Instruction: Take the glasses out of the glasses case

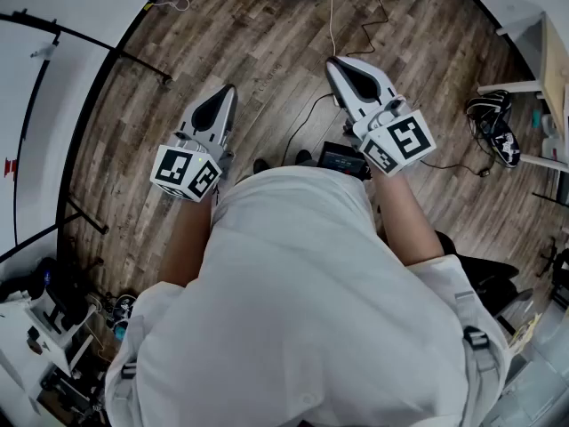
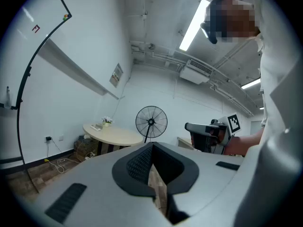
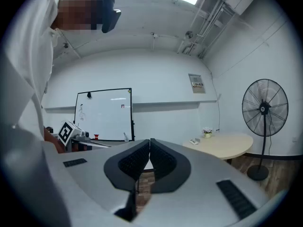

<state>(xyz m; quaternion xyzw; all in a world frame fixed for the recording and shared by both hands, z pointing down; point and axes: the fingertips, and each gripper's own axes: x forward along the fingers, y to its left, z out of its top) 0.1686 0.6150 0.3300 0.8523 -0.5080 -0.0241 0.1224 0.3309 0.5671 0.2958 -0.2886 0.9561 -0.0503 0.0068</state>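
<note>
Glasses case and glasses show in no view, so the task does not look under way: the person stands over a wooden floor (image 1: pixel 267 52) with both tools held out at waist height, probably idle ahead of any reach. On the left, the left claw (image 1: pixel 227 94) is pressed together with nothing in it, forearm bent at the elbow, pointing forward toward a standing fan (image 2: pixel 151 122). On the right, the right claw (image 1: pixel 340 66) is likewise pressed together and empty, aimed roughly level at a whiteboard (image 3: pixel 104 113) on the far wall.
</note>
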